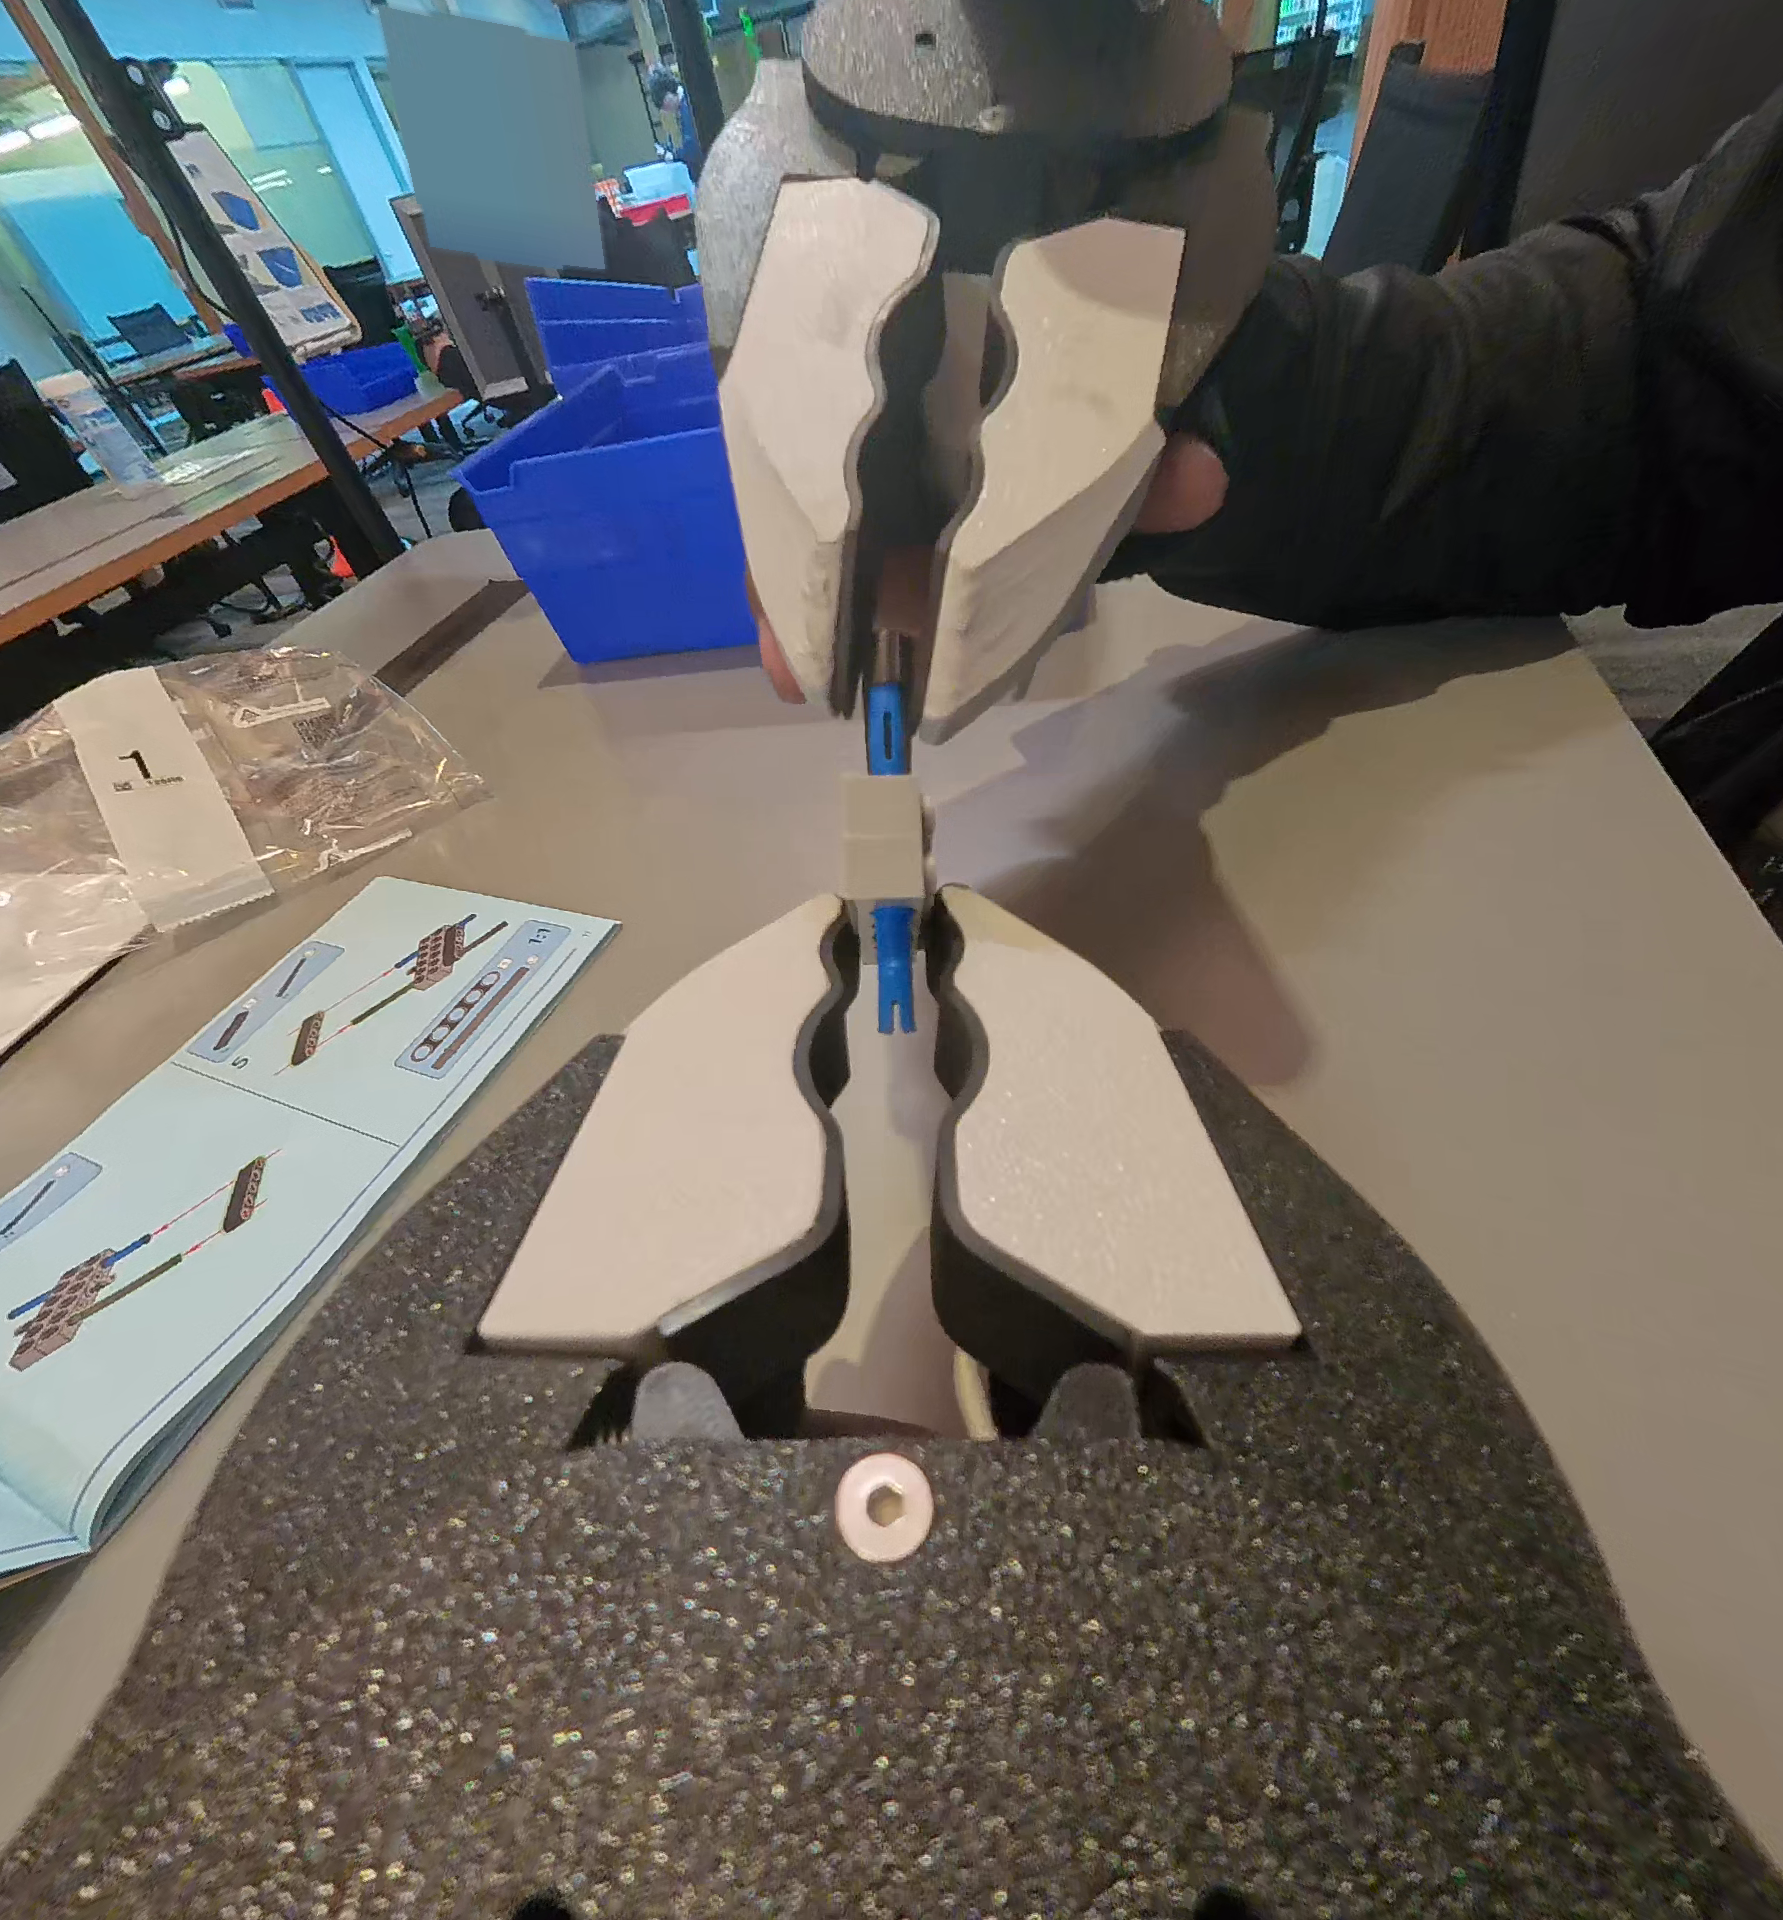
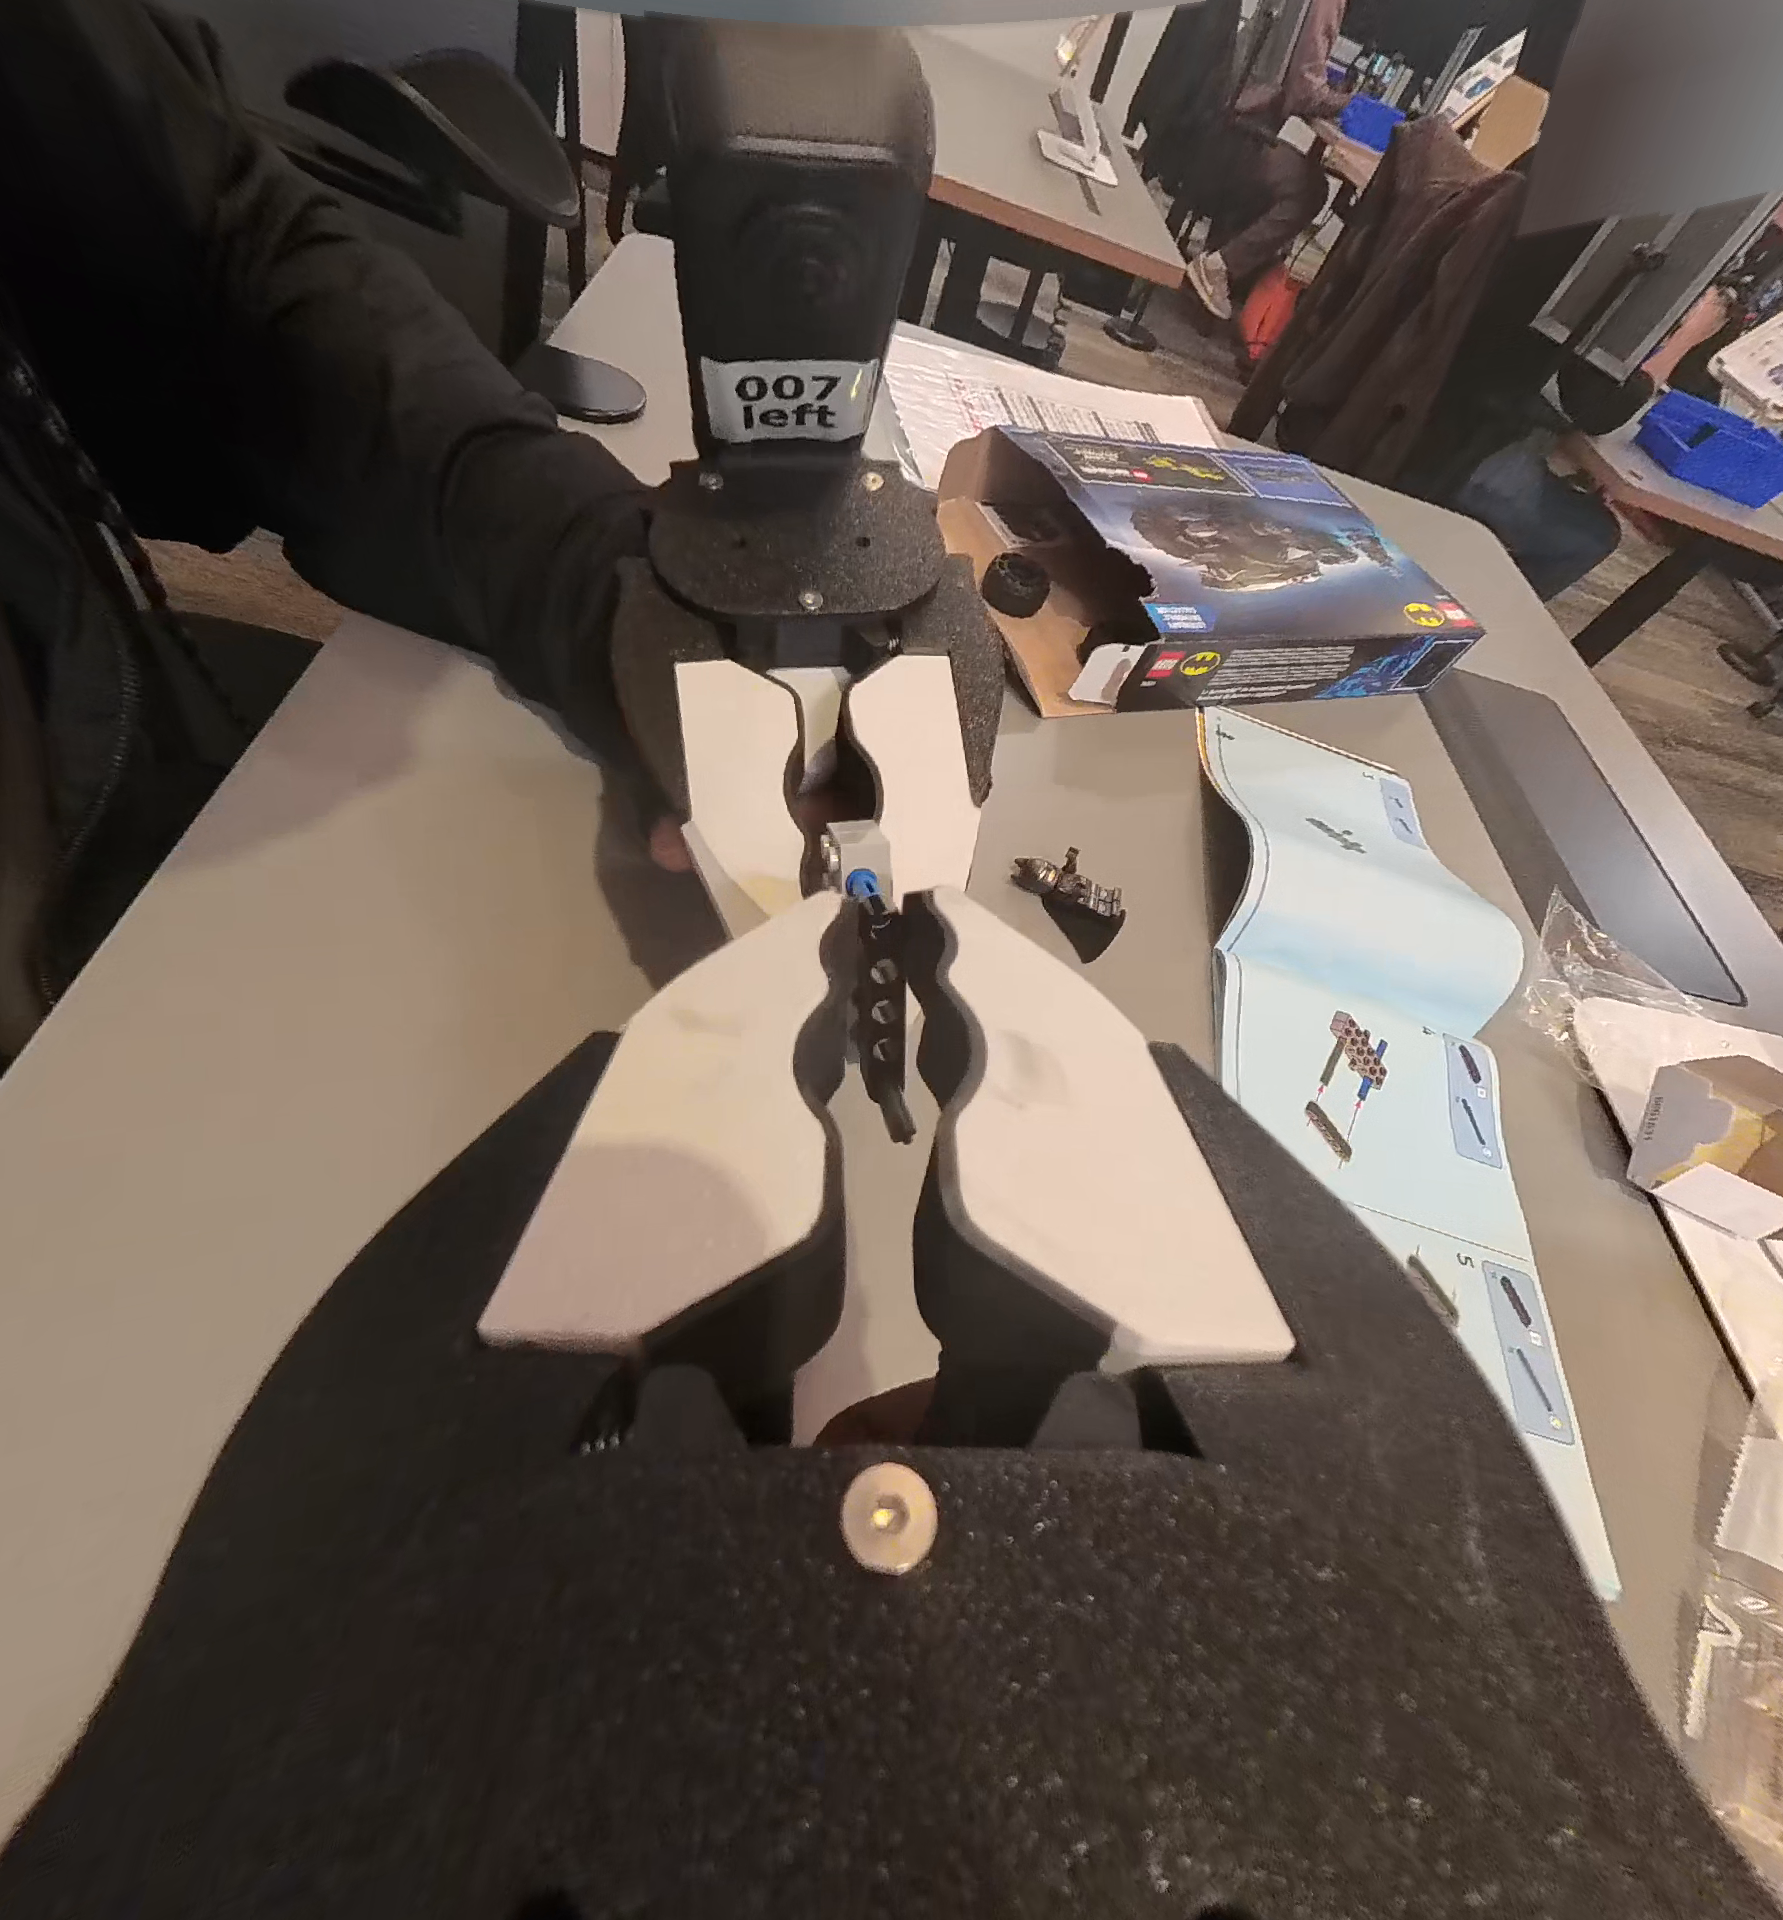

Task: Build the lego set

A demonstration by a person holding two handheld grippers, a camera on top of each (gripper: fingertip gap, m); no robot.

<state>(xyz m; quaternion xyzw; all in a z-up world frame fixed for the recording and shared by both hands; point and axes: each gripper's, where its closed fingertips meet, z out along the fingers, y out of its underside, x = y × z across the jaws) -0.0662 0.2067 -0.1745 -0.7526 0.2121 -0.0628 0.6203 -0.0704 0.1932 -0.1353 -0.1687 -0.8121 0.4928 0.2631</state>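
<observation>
Above the grey desk point(image 1: 1334, 935), the pale grey stacked plastic bricks point(image 1: 882, 847) are clamped in the left gripper's point(image 1: 892, 904) near-closed jaws, and the black holed plastic beam point(image 2: 882, 997), pinched in the right gripper's point(image 2: 879, 902) narrow jaws at 12 o'clock, is best lined up with the blue plastic pin point(image 1: 885, 727) bridging them.

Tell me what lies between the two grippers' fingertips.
A grey block threaded on a blue pin, held by the left gripper; the left wrist view shows it facing the right gripper.

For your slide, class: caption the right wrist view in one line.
Right gripper clamps a black holed beam against the blue pin in the grey bricks held by the left gripper.
</observation>
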